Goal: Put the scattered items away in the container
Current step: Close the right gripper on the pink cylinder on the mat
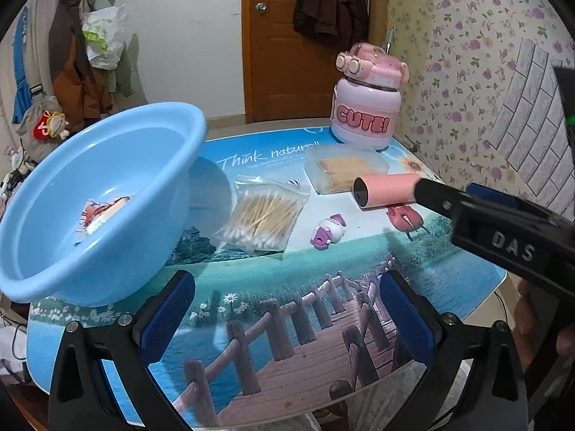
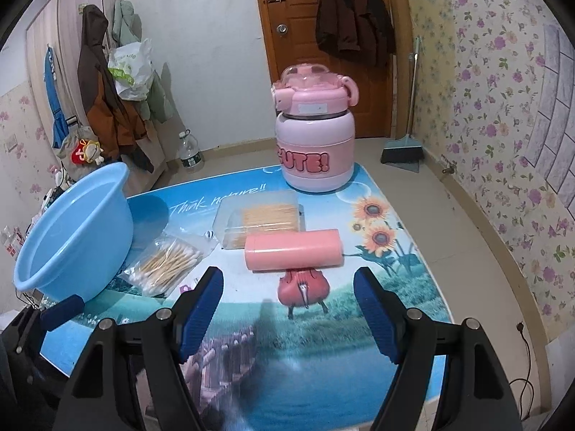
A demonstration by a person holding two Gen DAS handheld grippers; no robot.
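We have both sets of tongs standing apart and empty: the right gripper (image 2: 287, 309) is lined up just short of the pink tube (image 2: 293, 250), which lies on its side on the table (image 2: 413, 287) between the clear box of sticks (image 2: 262, 221) and the printed violin, while the left gripper (image 1: 284, 318) hovers near the blue basin (image 1: 107, 165). The tube looks light, rigid and smooth, so we judge it may roll or slip. We would take it across its middle, with the 2 pads square on its round sides.

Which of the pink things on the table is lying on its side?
The plain pink cylinder, lying flat before the right gripper. The pink CUTE jug stands upright.
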